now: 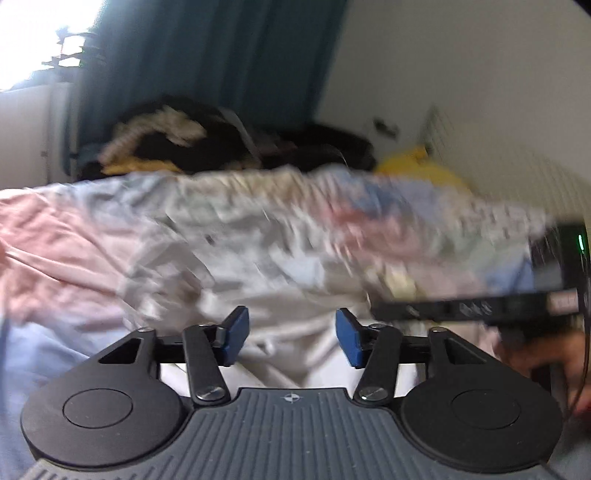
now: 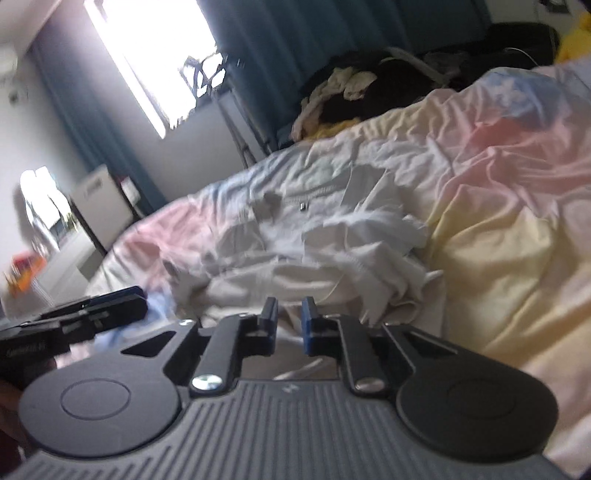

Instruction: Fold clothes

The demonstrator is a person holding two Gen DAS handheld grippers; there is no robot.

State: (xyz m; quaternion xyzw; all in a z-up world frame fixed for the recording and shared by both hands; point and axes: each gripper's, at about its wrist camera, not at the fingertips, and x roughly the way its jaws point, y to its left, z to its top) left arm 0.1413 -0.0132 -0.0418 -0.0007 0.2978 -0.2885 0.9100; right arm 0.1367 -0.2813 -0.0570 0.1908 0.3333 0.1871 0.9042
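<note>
White garment [image 2: 325, 240] crumpled on pastel bedsheet [image 2: 517, 206]; no legible writing.

bright window [image 2: 155, 55], teal curtains [image 1: 207, 59], white wall [image 1: 461, 66], pastel bedsheet [image 2: 517, 206].

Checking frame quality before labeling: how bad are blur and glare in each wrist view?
Left wrist: strong motion blur smears the bedsheet and white garment; the left gripper itself stays sharp; window is blown out top left. Right wrist: milder blur, garment folds readable; the window overexposes heavily, fisheye bends the edges.
</note>
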